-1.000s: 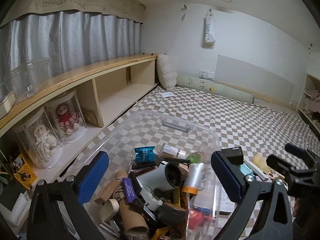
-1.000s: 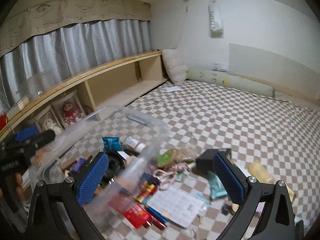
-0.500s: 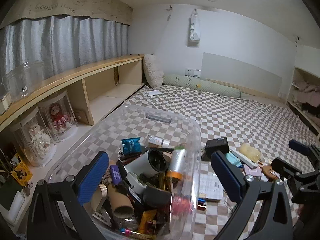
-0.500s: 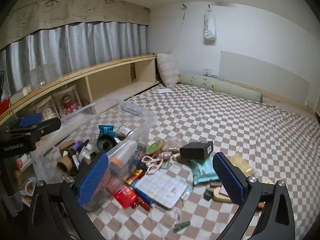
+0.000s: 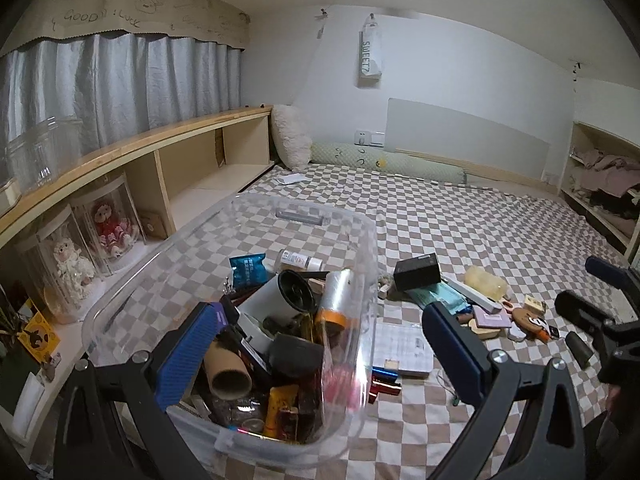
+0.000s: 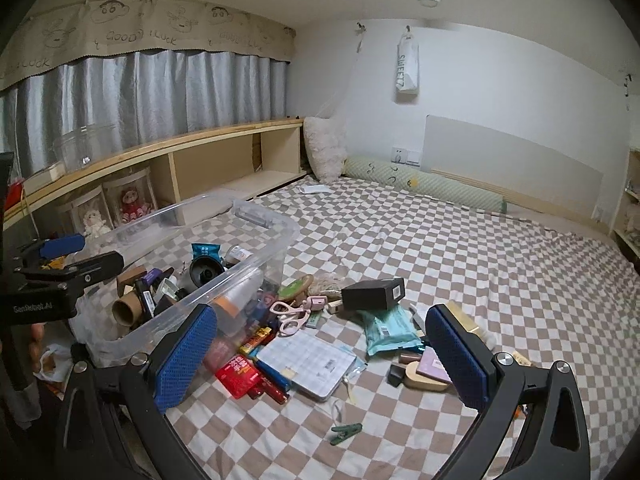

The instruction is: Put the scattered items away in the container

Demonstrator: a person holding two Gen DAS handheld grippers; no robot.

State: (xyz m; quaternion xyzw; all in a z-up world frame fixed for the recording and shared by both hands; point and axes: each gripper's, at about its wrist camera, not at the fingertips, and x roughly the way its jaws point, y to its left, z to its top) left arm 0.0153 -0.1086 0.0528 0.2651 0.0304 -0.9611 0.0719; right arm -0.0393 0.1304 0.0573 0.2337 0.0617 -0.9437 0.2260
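Bin [image 5: 362, 240] sits under left tongs [image 5: 320, 354]; clutter [image 6: 308, 354] under right tongs [image 6: 322, 354]; both spread, empty.

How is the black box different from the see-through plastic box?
The small black cardboard box is solid and closed, so its inside is hidden; the big clear plastic bin is open-topped and shows its jumble. The black box lies among the scattered things on the checkered blanket, outside the bin. Both rest on that blanket.

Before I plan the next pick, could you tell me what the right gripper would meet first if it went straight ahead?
Probably the white notepad on the bed; the open right gripper points at it, though depth is unclear.
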